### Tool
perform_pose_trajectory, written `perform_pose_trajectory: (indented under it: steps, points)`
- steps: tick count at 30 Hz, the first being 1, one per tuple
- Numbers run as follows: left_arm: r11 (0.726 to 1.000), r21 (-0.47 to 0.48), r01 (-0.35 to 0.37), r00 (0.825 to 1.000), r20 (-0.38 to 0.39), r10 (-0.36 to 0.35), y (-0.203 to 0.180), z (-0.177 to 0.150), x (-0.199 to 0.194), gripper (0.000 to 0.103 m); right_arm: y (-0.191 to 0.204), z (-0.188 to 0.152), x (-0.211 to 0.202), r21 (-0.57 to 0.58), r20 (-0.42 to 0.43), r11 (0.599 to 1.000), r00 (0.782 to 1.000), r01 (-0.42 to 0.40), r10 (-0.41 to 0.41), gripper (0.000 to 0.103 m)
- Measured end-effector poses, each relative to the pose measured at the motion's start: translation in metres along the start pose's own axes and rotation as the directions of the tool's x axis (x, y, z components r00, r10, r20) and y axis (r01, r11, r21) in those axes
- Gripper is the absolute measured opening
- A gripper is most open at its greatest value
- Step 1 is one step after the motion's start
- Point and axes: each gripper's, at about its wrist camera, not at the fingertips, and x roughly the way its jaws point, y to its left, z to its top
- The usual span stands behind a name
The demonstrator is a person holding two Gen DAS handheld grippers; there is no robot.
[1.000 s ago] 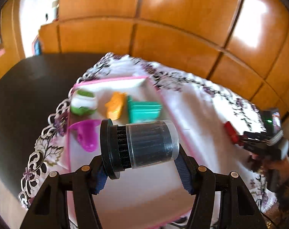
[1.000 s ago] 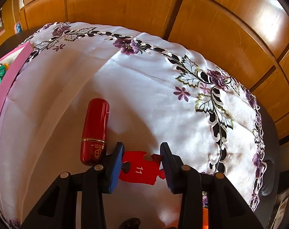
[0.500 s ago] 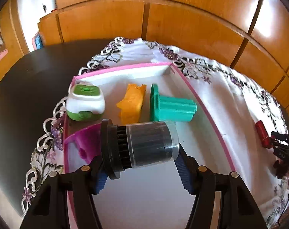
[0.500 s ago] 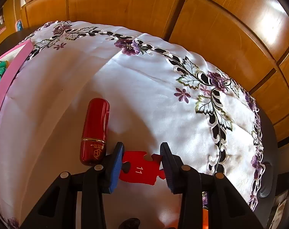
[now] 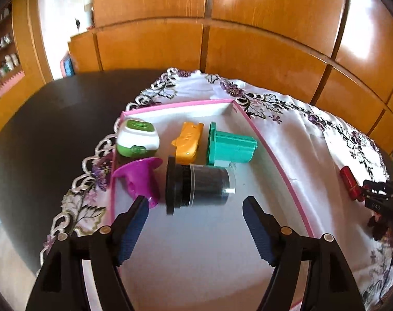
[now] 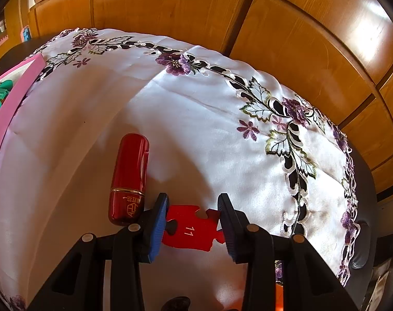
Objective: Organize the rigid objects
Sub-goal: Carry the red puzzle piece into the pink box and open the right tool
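My left gripper [image 5: 195, 207] is open and empty over the pink-rimmed white tray [image 5: 271, 155]. A black cylinder with a clear cap [image 5: 199, 185] lies on its side in the tray just beyond the fingertips. Behind it lie a purple funnel-shaped piece [image 5: 140, 178], a white and green box [image 5: 138, 141], an orange piece [image 5: 187, 142] and a teal block [image 5: 230, 149]. My right gripper [image 6: 192, 224] is shut on a red puzzle piece [image 6: 192, 229] marked 11, low over the cloth. A red lipstick tube [image 6: 130, 176] lies just left of it.
A white embroidered tablecloth [image 6: 196, 119] covers a dark table [image 5: 46, 119]. Wooden cabinet panels [image 5: 248, 41] stand close behind. The tray's pink edge [image 6: 12, 98] shows at the far left of the right wrist view. The right gripper [image 5: 377, 197] shows at the right of the left wrist view.
My left gripper has opened and let go of the black cylinder, which now lies in the tray beside the purple piece. The right gripper holds still on the red puzzle piece.
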Motion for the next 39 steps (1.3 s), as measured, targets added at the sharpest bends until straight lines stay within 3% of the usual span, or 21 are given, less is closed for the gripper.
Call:
perform_pose_trajectory:
  steps: [11, 20, 29, 39]
  points:
    - [0.997, 0.079, -0.005, 0.998, 0.067, -0.001, -0.031, -0.030, -0.040, 0.076, 0.001, 0.000, -0.002, -0.004, 0.004, 1.000, 1.000, 0.008, -0.008, 0.039]
    - [0.992, 0.123, 0.026, 0.998, 0.062, -0.034, -0.049, -0.042, -0.050, 0.076, 0.001, 0.000, -0.003, -0.014, 0.011, 1.000, 1.000, 0.022, -0.022, 0.039]
    - [0.995, 0.103, 0.012, 0.999, 0.048, -0.017, -0.042, -0.046, -0.048, 0.076, 0.009, -0.002, -0.005, -0.064, 0.031, 0.995, 0.997, 0.070, -0.068, 0.039]
    - [0.996, 0.086, 0.012, 0.998, 0.067, -0.018, -0.037, -0.042, -0.054, 0.076, 0.010, -0.001, -0.005, -0.055, 0.035, 0.996, 0.997, 0.070, -0.068, 0.039]
